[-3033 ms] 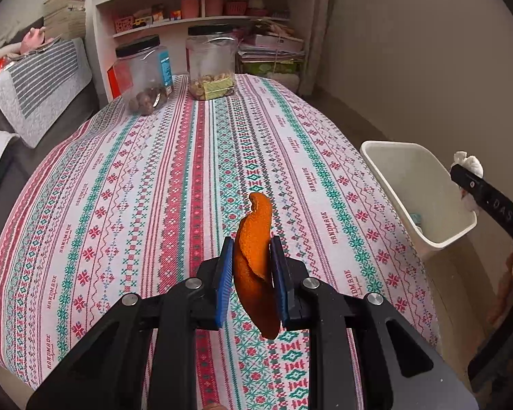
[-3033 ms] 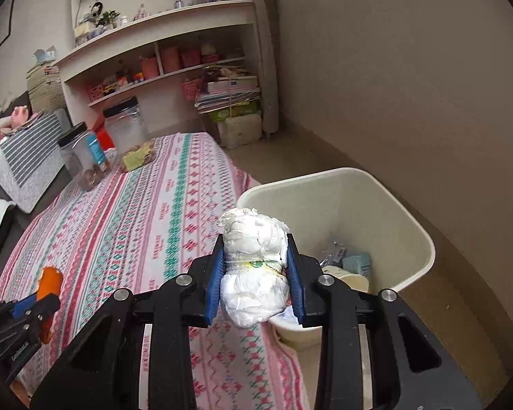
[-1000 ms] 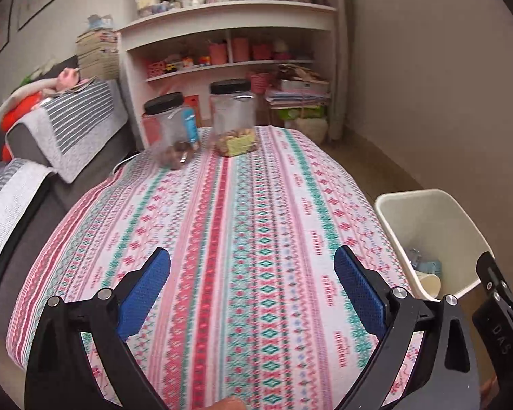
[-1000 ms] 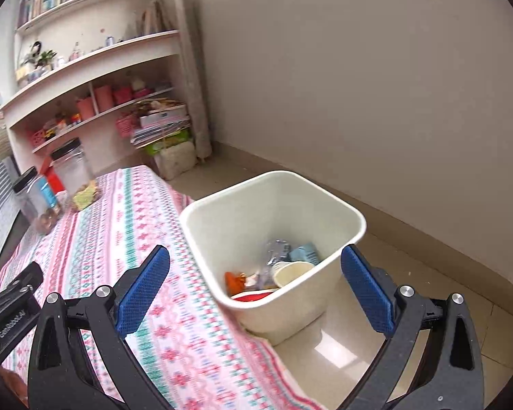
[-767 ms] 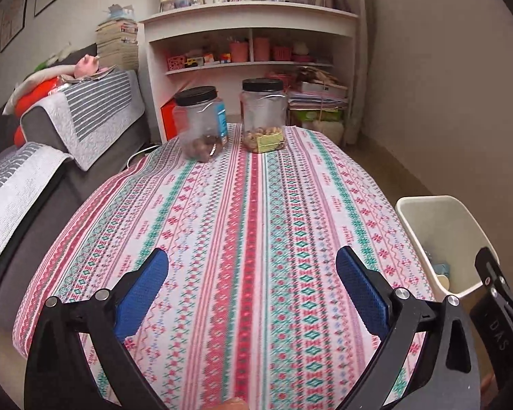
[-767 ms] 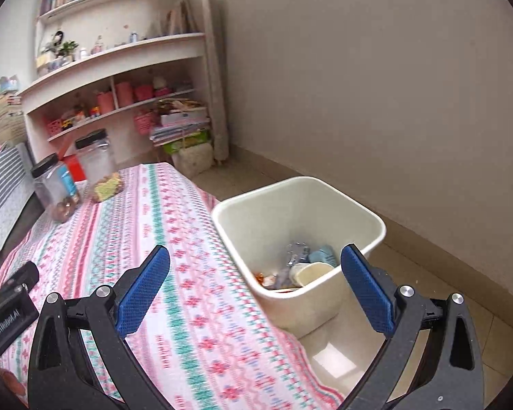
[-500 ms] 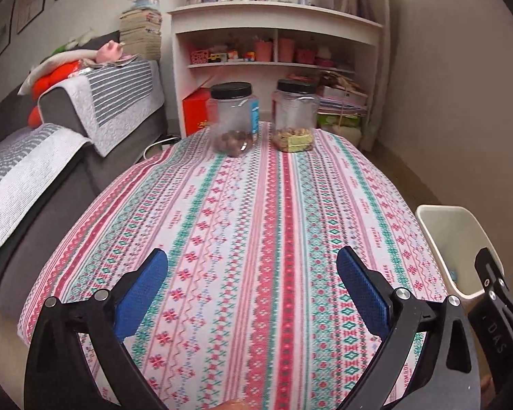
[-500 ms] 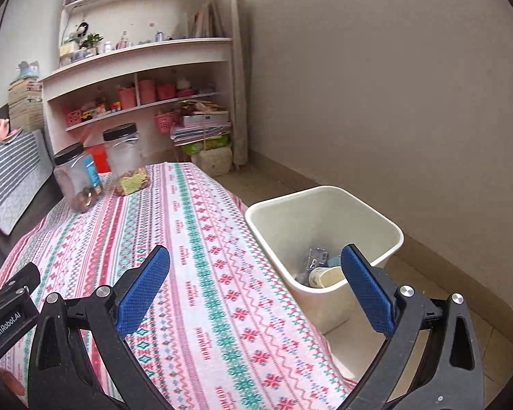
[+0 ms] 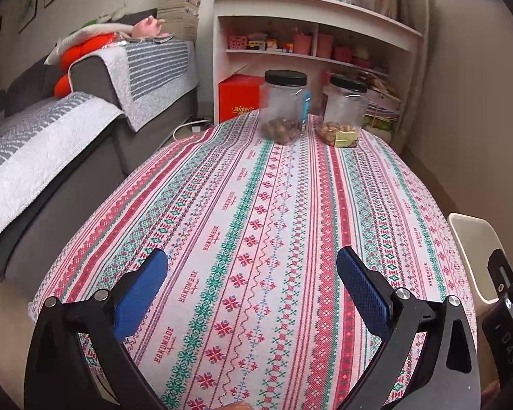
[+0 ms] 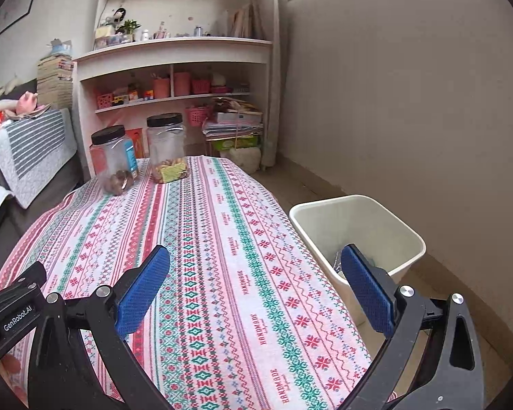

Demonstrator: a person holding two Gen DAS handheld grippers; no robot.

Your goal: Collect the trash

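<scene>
Both grippers' jaws gape empty; bin [image 10: 393, 218] holds scraps, two jars [image 10: 114, 159] hold snacks.

Living room of a home: sofa [image 9: 51, 143] with quilted throws, cluttered bookshelf [image 10: 174, 68], cloth-covered bench [image 9: 273, 222].

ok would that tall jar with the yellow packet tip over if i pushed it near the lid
Probably. The jar is tall on a narrow base, nearly empty, so likely light and tippy. The tablecloth may grip its base, favouring tipping over sliding.
</scene>
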